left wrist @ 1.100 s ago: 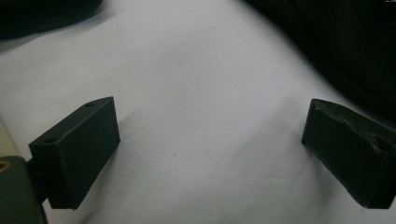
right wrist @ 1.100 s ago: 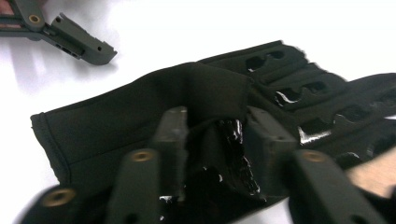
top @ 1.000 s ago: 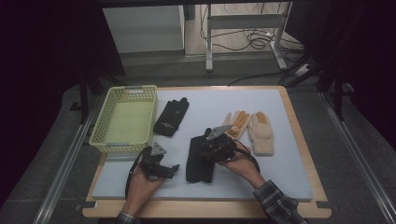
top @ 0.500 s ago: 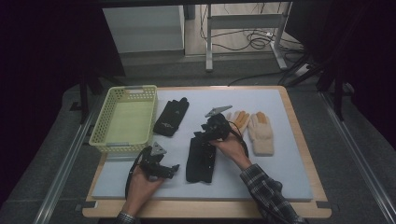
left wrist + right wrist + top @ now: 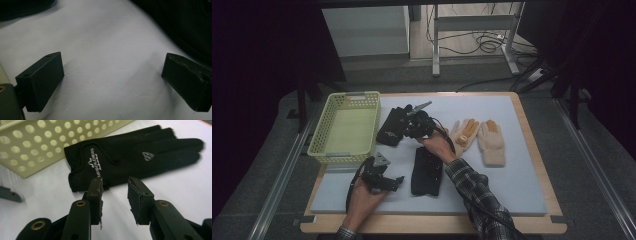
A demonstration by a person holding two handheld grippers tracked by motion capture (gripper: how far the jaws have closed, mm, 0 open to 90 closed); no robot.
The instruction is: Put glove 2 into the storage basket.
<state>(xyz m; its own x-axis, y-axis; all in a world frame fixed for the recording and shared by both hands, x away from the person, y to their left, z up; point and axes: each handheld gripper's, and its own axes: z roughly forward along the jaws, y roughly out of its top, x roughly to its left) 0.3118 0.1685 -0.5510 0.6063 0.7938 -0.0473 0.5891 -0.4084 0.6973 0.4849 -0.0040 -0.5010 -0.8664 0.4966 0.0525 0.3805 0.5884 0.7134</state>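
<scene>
- The right claw [image 5: 114, 195] hovers just short of the black glove [image 5: 132, 155] that lies beside the basket [image 5: 343, 127]. Its jaws have just been closing; a narrow gap remains and nothing is between them, the pads clear of the fabric.
- In the high view, the right claw [image 5: 411, 126] sits over the lower part of this far black glove [image 5: 391, 127], the hand reaching in from the near side.
- The left claw [image 5: 112, 80] rests with its jaws spread wide over bare white table [image 5: 105, 37], holding nothing; in the high view the left claw [image 5: 396, 181] lies near the front edge, below the basket.
- Step in hand, as I judge it: picking up the far black glove, probably for the basket. To do it well, bring the pads down on the cuff hem nearest them, take in one small fold of fabric and close fully before lifting, so the glove hangs free rather than dragging.
- Seen from above, the glove lies flat, its long axis running almost straight away from the person with a slight tilt; the cuff is toward the person, the fingers toward the far edge.
- Farther out: a second black glove [image 5: 427, 171] lies nearer the person, and two tan gloves [image 5: 482, 140] lie side by side to the right.
</scene>
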